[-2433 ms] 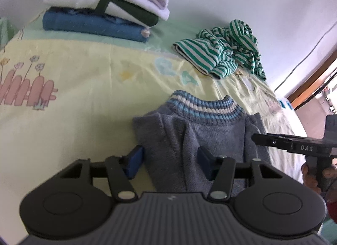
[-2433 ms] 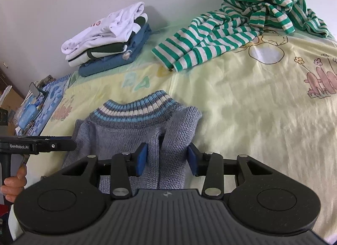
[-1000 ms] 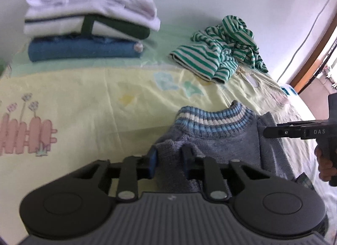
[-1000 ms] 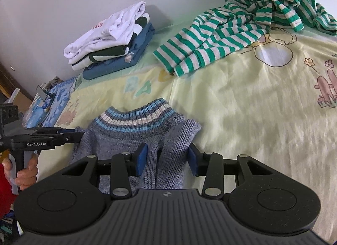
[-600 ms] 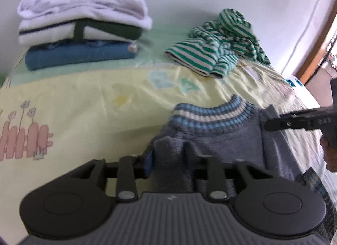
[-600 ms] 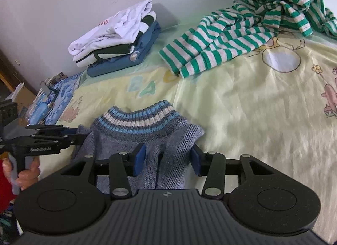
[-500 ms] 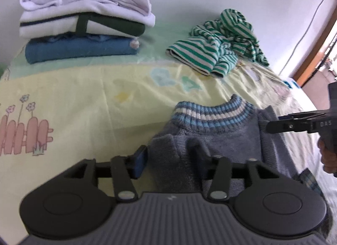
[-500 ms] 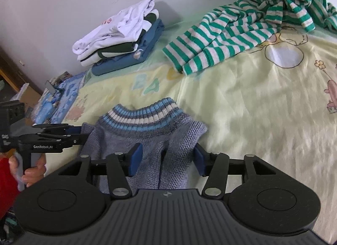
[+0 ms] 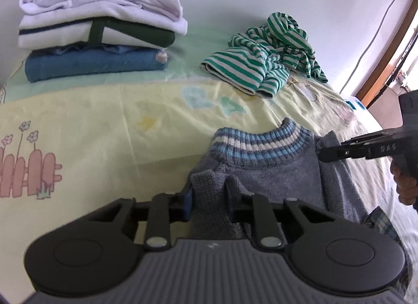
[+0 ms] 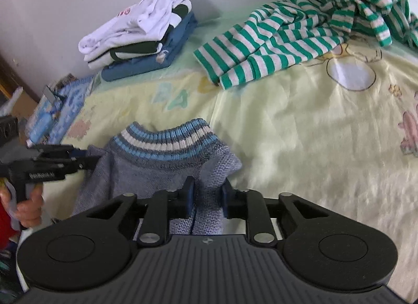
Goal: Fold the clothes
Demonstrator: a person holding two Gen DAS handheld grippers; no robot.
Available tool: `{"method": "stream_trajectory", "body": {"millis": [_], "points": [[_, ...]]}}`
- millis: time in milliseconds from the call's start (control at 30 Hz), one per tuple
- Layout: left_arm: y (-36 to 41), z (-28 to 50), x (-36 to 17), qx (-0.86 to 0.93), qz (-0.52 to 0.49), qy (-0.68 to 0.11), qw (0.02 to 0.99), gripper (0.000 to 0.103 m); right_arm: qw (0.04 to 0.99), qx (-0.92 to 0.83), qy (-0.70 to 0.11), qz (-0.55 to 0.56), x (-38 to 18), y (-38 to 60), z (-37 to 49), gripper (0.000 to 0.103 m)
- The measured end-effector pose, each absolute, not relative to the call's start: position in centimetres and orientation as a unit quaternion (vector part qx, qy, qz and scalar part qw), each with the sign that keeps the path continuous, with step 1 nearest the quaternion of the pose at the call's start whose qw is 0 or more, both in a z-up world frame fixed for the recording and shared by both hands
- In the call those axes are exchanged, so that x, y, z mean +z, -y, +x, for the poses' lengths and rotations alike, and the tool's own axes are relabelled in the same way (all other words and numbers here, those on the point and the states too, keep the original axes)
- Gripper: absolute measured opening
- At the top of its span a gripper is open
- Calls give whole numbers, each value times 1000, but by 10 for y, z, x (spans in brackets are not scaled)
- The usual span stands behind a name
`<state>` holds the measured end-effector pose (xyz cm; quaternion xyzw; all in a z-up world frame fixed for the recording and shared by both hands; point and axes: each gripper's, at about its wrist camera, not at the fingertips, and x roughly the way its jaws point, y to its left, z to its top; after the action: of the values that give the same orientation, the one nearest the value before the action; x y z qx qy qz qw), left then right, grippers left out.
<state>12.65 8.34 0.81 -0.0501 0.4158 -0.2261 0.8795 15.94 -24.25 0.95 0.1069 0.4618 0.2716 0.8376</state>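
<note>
Both of my grippers are at the grey knitted sweater (image 9: 274, 173), which lies on the yellow printed bedsheet (image 9: 104, 126) with its blue-and-cream striped collar (image 10: 167, 142) turned toward the wall. My left gripper (image 9: 209, 196) has its jaws closing on the sweater's left shoulder edge, a fold of knit bunched between the blue pads. My right gripper (image 10: 206, 194) is closing too, with the right shoulder's knit standing up between its pads. In the left wrist view my right gripper's black fingers reach in from the side, touching the sweater just beside the collar. Further back, a crumpled green-striped garment (image 10: 300, 29) lies well apart from the sweater, and a stack of folded clothes (image 9: 96, 29) sits near the wall.
</note>
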Motion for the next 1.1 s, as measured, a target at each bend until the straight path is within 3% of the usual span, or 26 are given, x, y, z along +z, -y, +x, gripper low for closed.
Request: {"method": "stream_trajectory", "body": {"millis": [67,167,200,267,333,400,500,767,1100], "points": [[-79,127,8,-224,-38,-412,882,31,834,273,-463,121,9,243,162,31],[-78,132,8,-234,-50,-416,877,49,835,276,-459,128,9,240,163,40],[-78,133,9,-238,-54,-418,875,52,834,281,-457,130,9,239,163,46],[-77,132,9,-243,-47,-417,875,51,834,288,-454,126,9,238,163,47],[-79,131,9,-240,-51,-418,875,42,835,288,-452,123,9,238,162,43],[-81,130,9,-235,-58,-418,876,24,841,273,-452,118,8,242,163,19],[-87,130,8,-227,-68,-417,878,21,832,269,-462,151,4,252,167,17],[-67,119,17,-199,-12,-402,893,12,842,255,-463,104,11,238,163,17],[-60,108,30,-187,25,-385,904,12,854,259,-438,106,22,240,154,17]]}}
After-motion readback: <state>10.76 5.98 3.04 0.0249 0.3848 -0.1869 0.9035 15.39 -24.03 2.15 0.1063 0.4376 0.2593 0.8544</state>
